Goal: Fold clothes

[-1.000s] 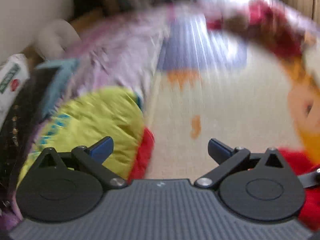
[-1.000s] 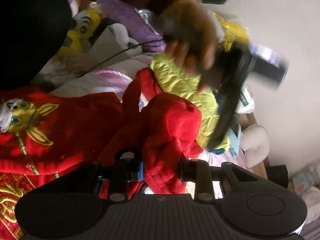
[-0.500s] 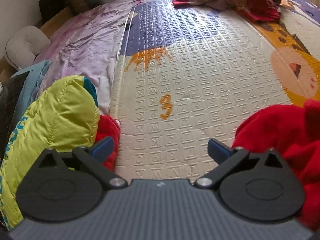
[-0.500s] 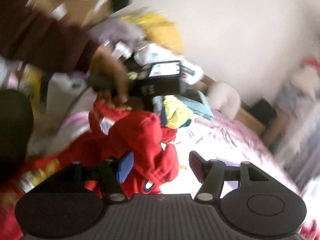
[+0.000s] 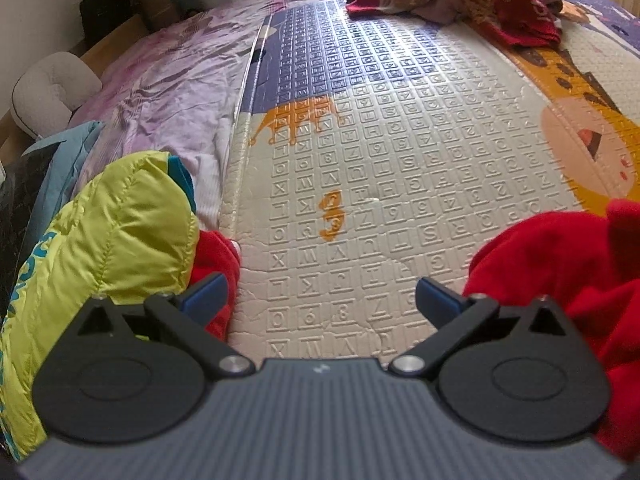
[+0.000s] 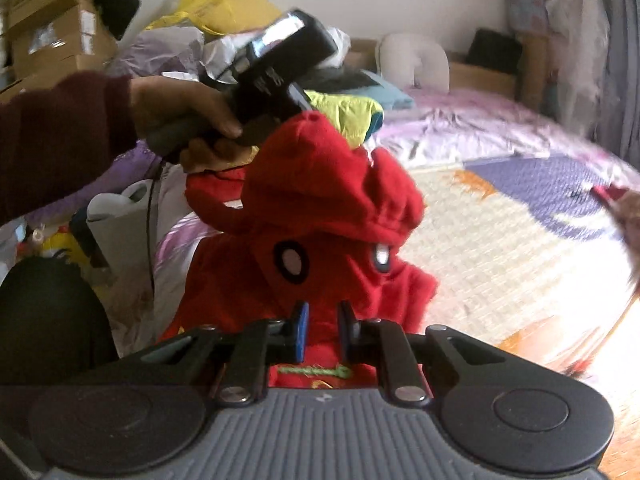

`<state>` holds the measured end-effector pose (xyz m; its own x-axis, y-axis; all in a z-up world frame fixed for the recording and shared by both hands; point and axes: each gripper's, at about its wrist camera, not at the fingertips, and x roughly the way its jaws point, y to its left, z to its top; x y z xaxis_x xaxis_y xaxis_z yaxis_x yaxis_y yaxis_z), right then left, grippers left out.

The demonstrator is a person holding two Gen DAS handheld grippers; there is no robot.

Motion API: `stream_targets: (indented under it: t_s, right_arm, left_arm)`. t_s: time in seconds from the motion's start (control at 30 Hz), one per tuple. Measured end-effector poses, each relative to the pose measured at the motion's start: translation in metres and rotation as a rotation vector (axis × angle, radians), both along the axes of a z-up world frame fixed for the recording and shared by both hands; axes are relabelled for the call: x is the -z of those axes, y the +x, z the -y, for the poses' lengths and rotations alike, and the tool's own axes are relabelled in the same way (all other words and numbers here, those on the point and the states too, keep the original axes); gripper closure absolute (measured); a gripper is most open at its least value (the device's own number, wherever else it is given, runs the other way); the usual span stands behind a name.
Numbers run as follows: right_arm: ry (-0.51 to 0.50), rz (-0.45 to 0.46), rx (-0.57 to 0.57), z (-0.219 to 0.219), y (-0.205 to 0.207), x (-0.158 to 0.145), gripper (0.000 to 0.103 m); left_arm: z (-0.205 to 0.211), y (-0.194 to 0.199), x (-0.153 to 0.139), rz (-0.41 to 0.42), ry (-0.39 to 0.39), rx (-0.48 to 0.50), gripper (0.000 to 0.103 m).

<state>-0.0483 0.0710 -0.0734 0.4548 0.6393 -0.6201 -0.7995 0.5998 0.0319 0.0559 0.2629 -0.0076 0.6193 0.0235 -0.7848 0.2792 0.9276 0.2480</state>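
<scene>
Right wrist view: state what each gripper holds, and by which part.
Right gripper pinches the red fleece hooded garment at its lower fabric, below the hood. Left gripper holds nothing.

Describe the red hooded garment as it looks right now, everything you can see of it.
The red hooded garment looks like soft fleece, with two round eye patches, white centres ringed in black, below the slumped hood. It hangs bunched over the play mat; the right tool is shut on a fold at its lower part. The left tool is open, holding nothing. Green and gold embroidery shows near the hem.
</scene>
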Motion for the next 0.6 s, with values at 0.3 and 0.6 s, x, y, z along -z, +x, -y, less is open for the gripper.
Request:
stream_targets:
  t_s: [0.3,0.6]
  right_arm:
    - [0.082,0.011,0.104,-0.054,0.042,0.023,0.091]
    - [0.109,0.002,0.146,-0.050,0.044,0.037,0.089]
  left_arm:
    - [0.022,-0.019,-0.024,0.106,0.069,0.080,0.003]
    - [0.045,-0.045,-0.019,0.097,-0.036,0.138,0.003]
